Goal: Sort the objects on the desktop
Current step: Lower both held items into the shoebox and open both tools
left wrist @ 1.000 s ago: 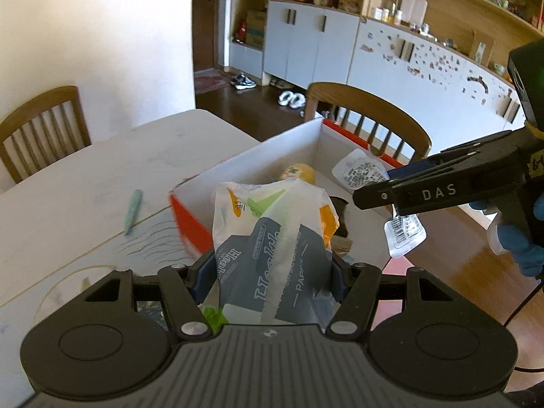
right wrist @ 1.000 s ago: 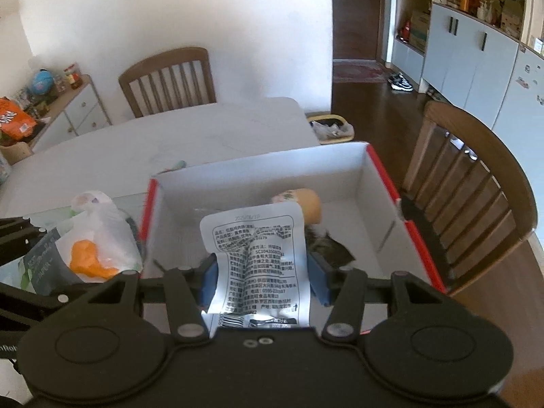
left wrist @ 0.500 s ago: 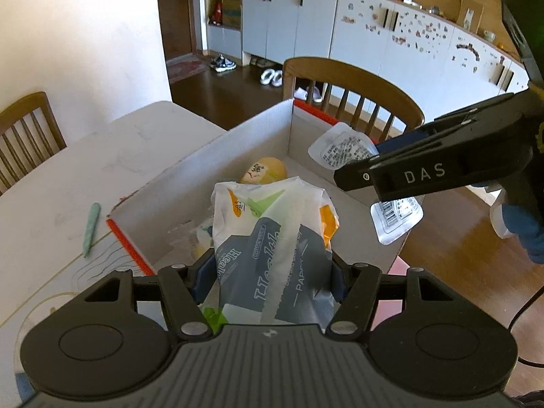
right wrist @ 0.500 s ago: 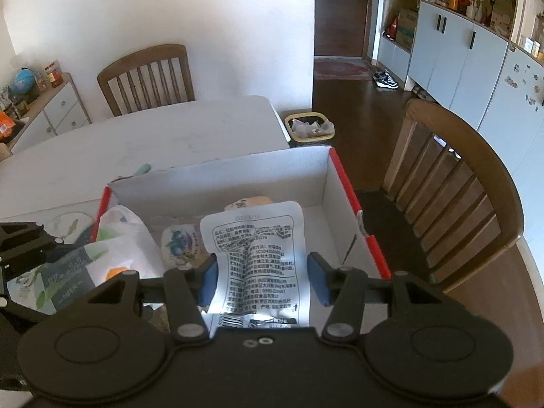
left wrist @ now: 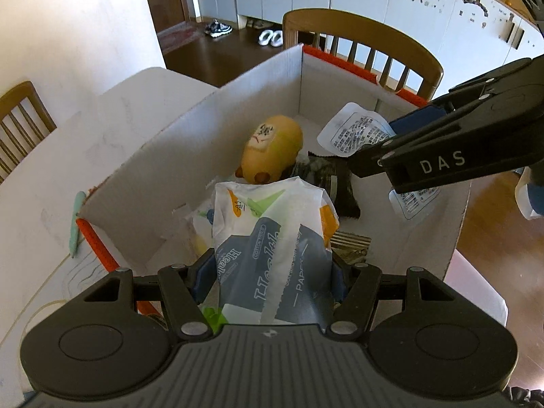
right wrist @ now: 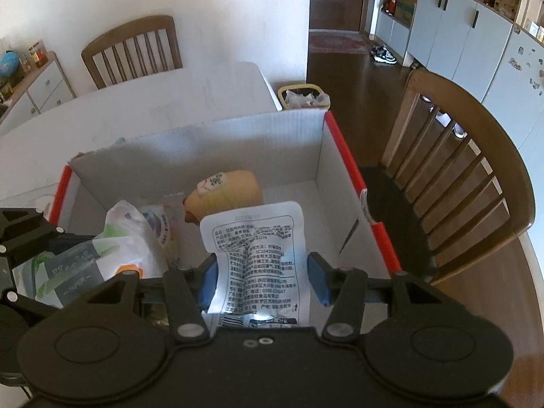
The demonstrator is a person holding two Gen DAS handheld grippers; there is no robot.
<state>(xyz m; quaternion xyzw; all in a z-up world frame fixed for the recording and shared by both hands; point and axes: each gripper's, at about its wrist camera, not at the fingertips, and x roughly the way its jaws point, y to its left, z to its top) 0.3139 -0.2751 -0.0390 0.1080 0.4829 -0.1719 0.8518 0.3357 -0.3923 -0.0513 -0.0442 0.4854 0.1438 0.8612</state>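
Both claws are hanging over the cardboard box (left wrist: 204, 156) on the bench (left wrist: 112, 129) right now — the left claw (left wrist: 272, 278) is clamping a tissue pack (left wrist: 272, 238), the right claw (right wrist: 261, 278) is gripping a white snack pouch (right wrist: 258, 248). A yellow plush toy (left wrist: 272, 149) and a dark packet (left wrist: 326, 176) are already lying inside. Looks mostly done to me — just these two drops, plus a green pen (left wrist: 75, 224) sitting outside.
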